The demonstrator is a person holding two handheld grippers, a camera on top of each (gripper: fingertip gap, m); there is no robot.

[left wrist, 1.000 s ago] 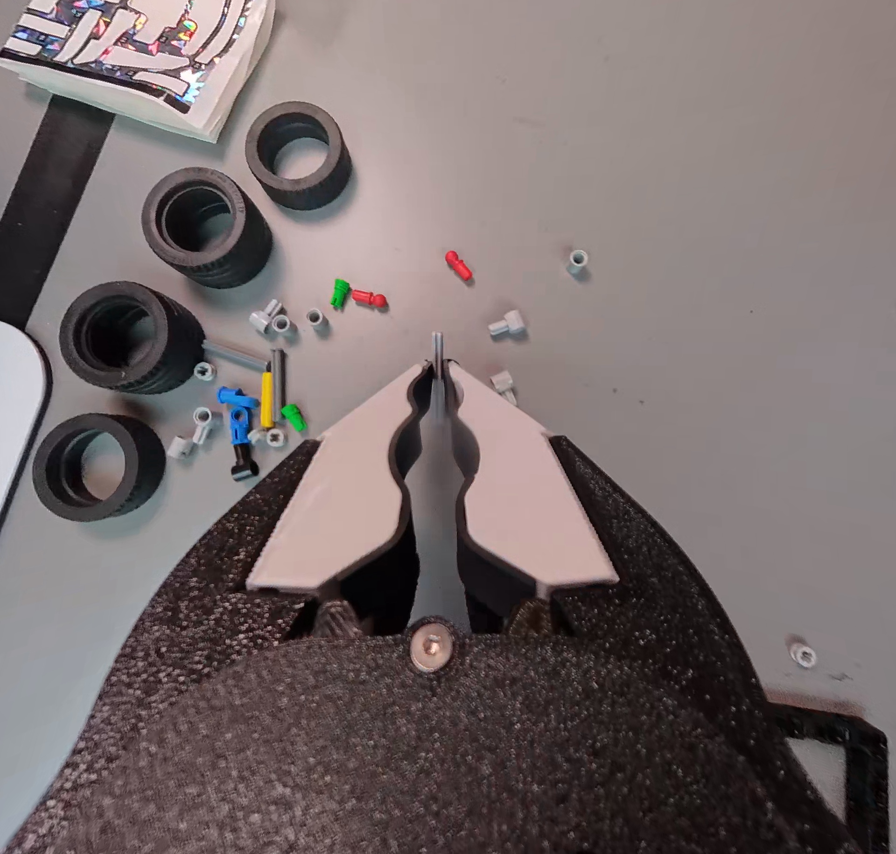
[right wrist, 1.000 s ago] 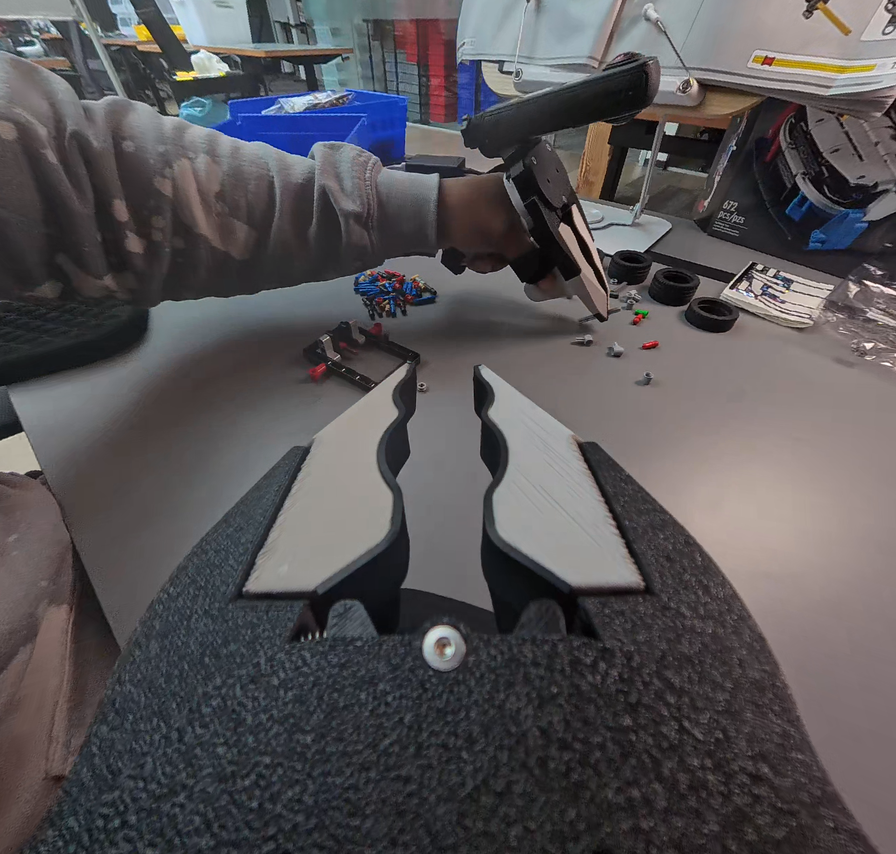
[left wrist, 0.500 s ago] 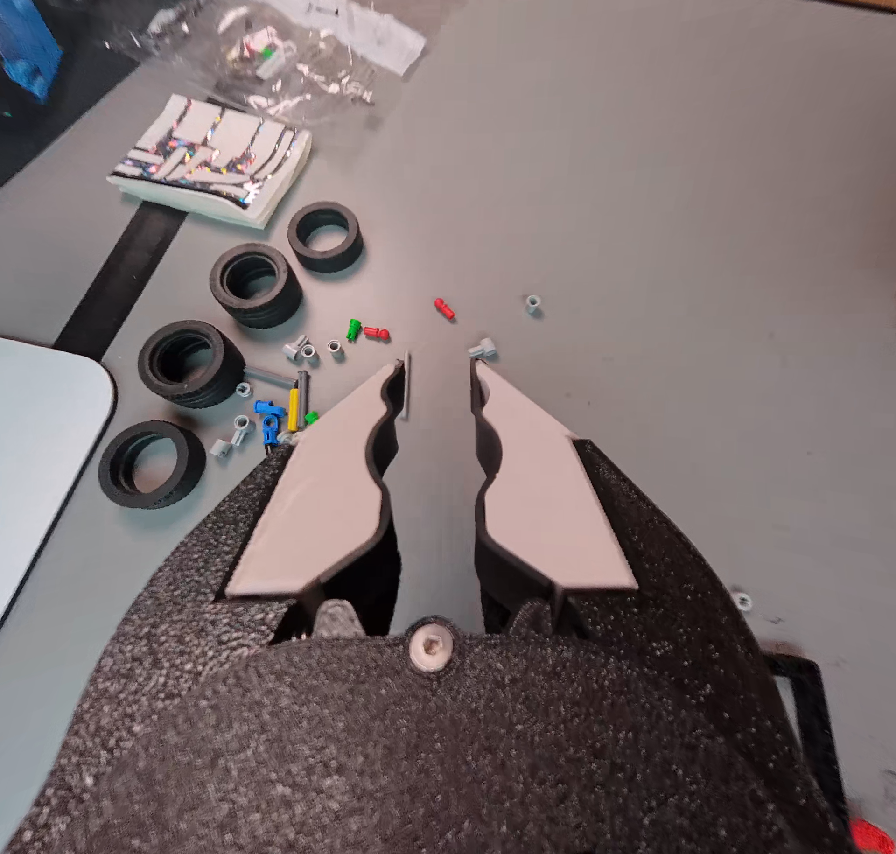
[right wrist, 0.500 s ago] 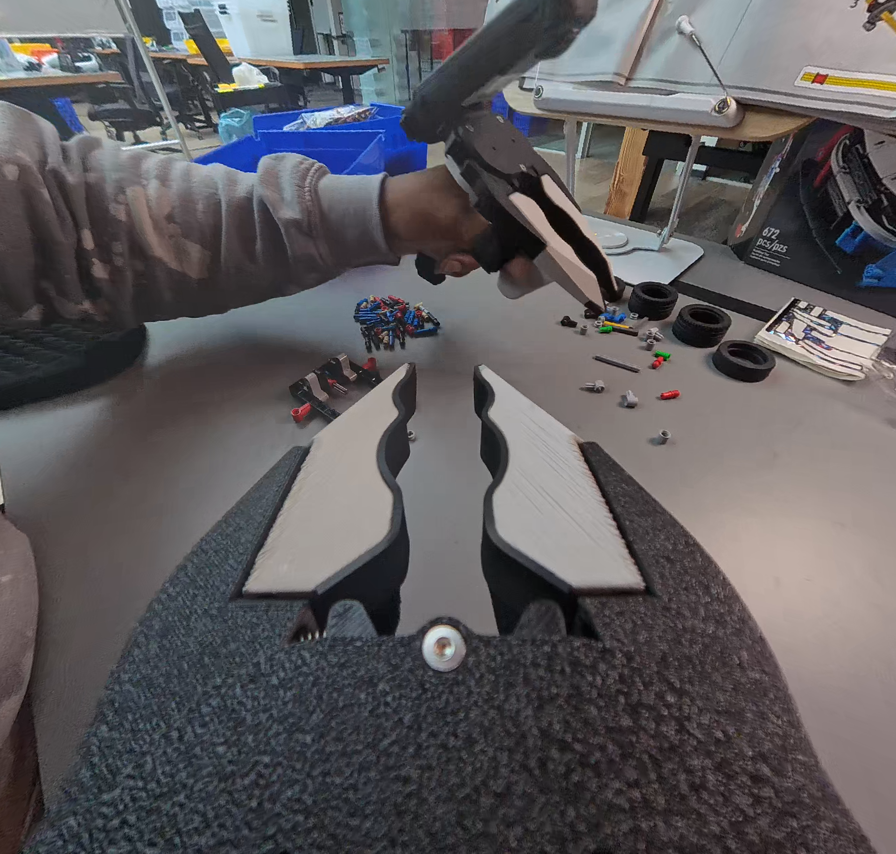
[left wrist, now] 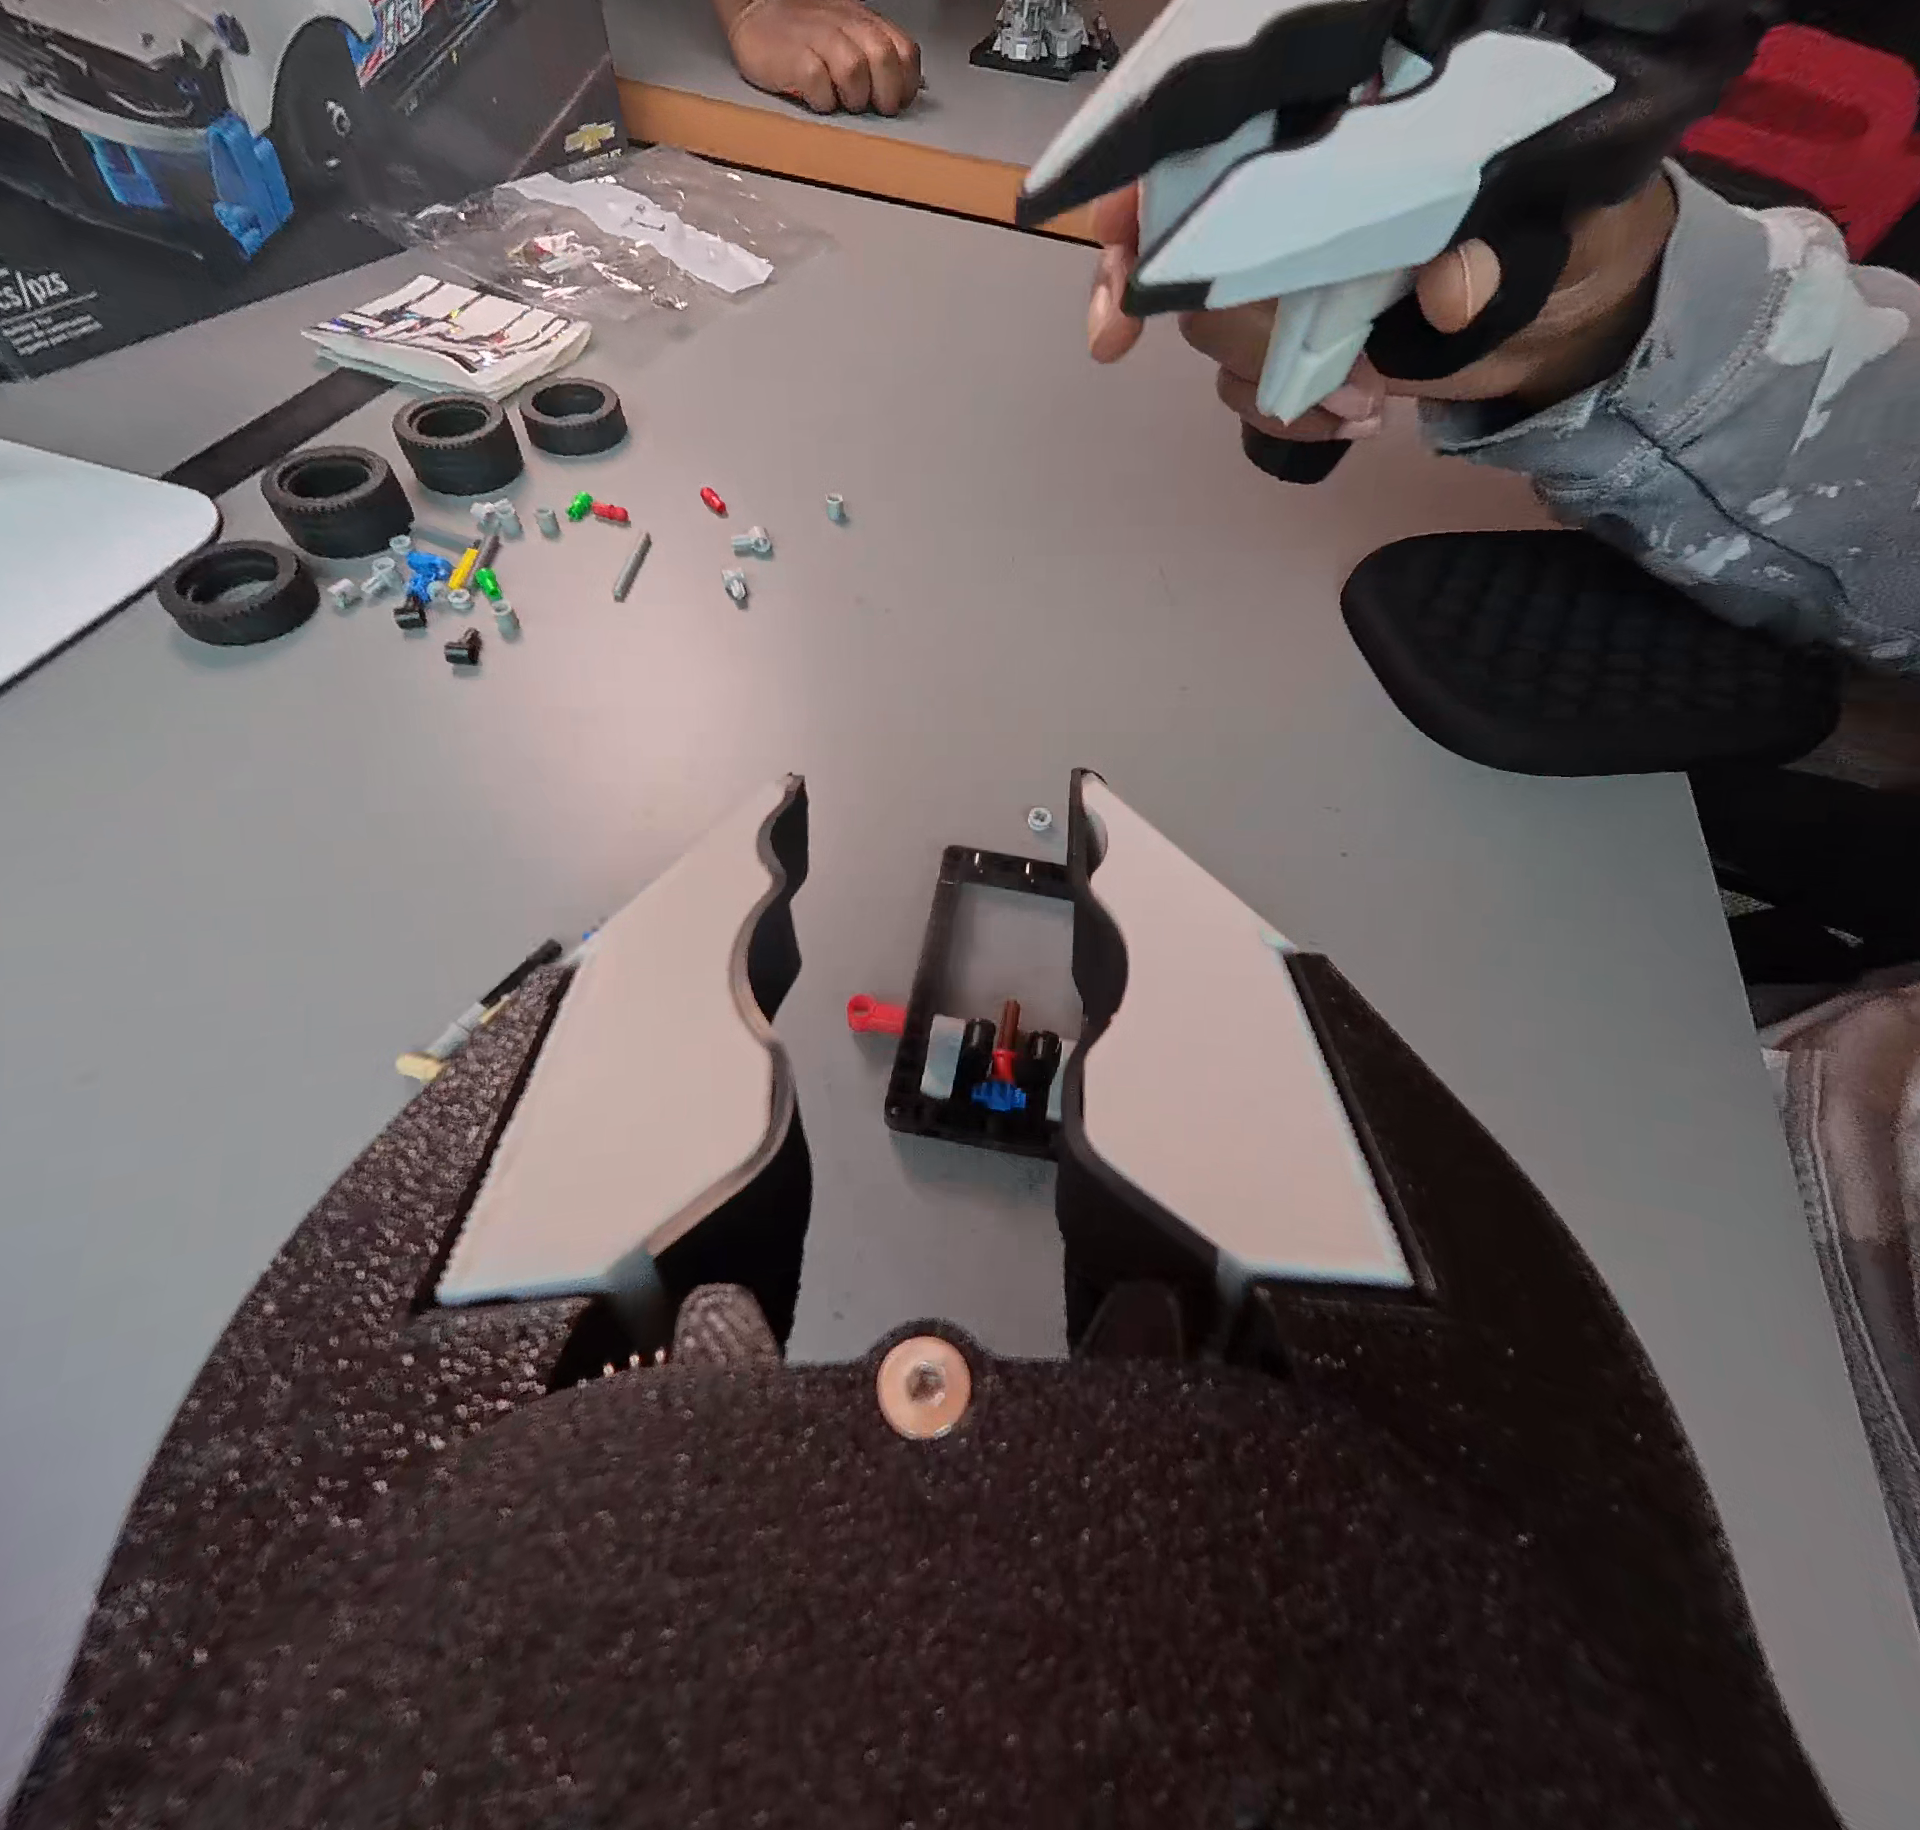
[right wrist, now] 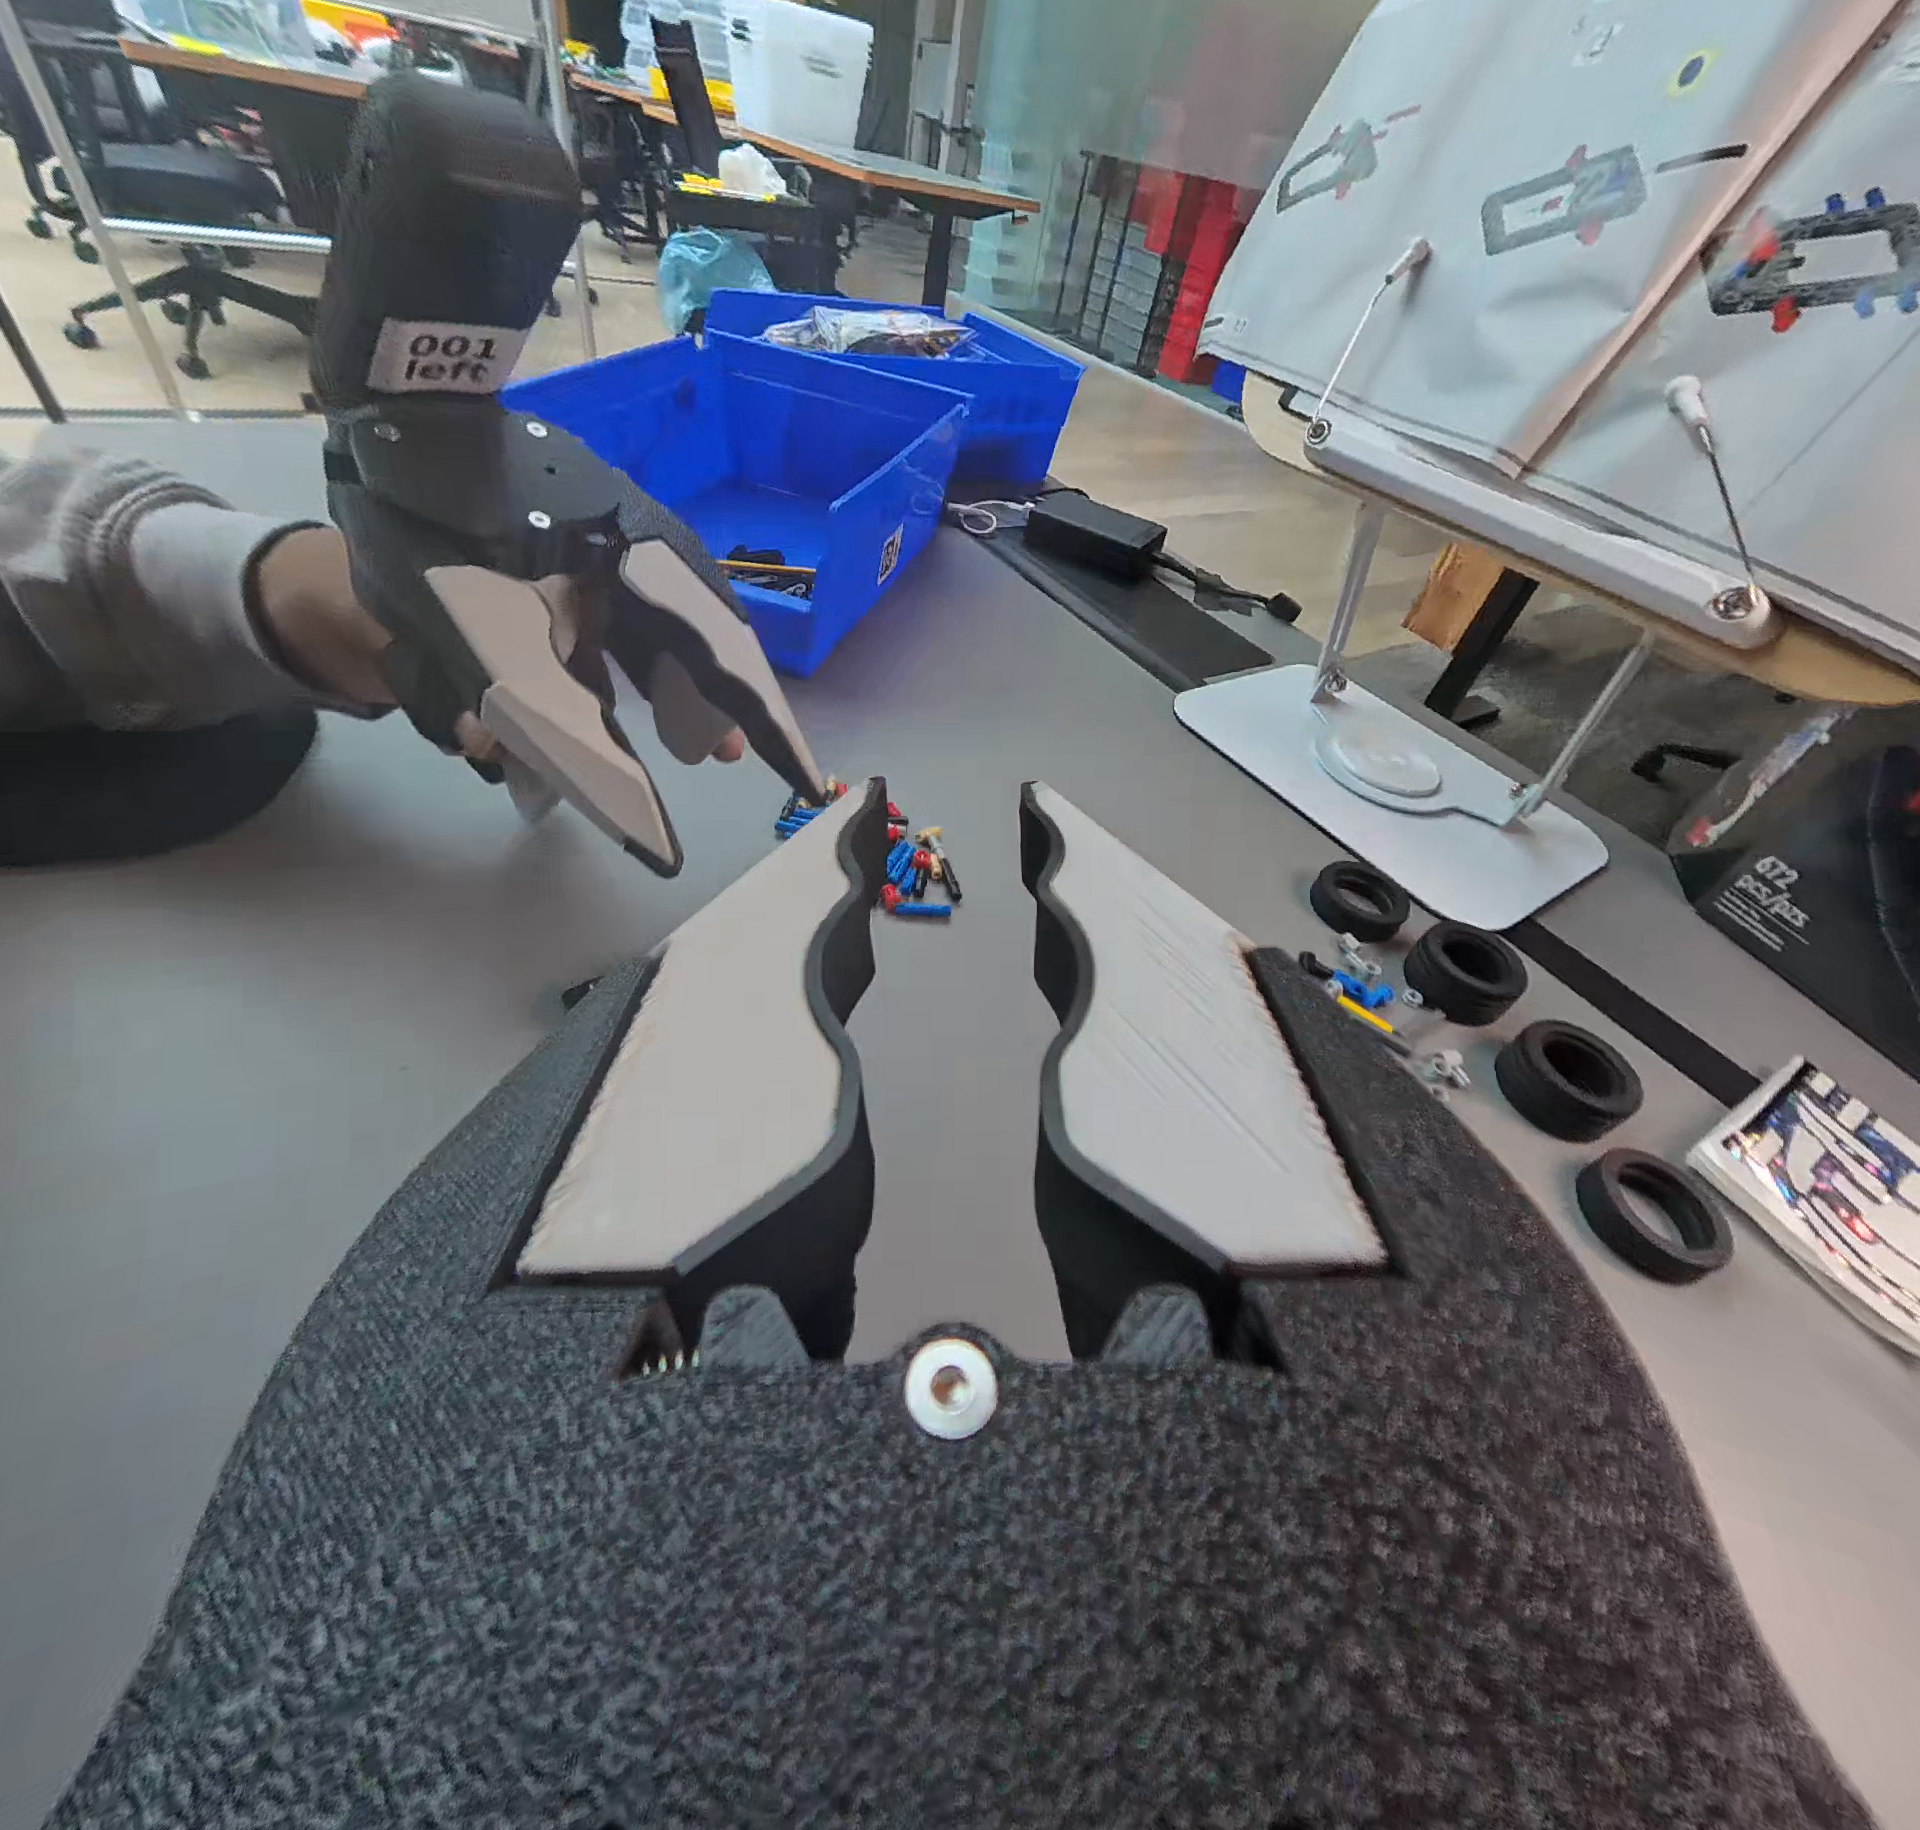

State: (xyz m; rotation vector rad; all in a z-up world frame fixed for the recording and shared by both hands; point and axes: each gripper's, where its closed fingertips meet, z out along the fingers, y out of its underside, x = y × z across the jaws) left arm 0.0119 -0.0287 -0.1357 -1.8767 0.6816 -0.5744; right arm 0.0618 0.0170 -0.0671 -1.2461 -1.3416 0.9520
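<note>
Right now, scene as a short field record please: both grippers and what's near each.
left gripper: open, empty, above black frame on grey table
frame contents: red, blue, black parts at its near end
right gripper: open, empty, pointing at pile of small pins
tyres: four, black, apart from both grippers
loose grey axle: lying on table

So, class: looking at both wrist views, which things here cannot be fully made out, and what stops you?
- black frame, left wrist view: its right side is hidden behind the left gripper finger.
- pile of small pins, right wrist view: partly behind the right gripper finger, too small to sort.
- sticker sheet: cut off by the right edge.
</note>
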